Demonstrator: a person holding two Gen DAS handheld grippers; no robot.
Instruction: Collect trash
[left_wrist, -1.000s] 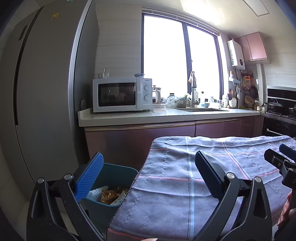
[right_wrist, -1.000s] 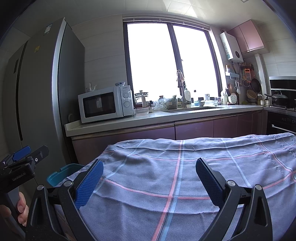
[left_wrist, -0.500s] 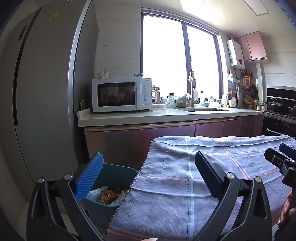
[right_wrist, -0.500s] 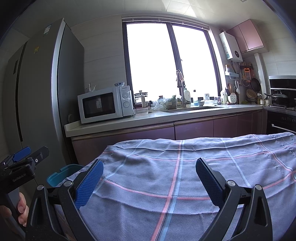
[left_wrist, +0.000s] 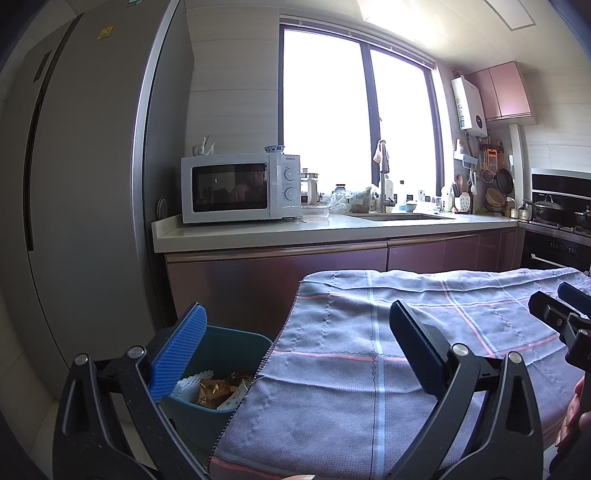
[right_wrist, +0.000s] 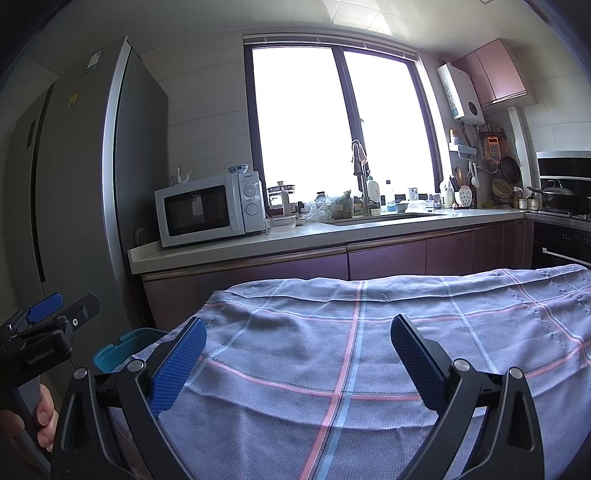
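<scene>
While both grippers gape empty, the teal plastic trash bin (left_wrist: 221, 369) sits lower left, nearest the left gripper (left_wrist: 295, 354); the right gripper (right_wrist: 295, 354) hovers over checked grey cloth (right_wrist: 369, 350).

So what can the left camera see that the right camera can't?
Only the left camera looks into the bin and shows the trash inside. Only the right camera shows the left gripper from the side, with the hand holding it. Both see the checked cloth, the microwave, the window and wide-open fingers up front.
</scene>
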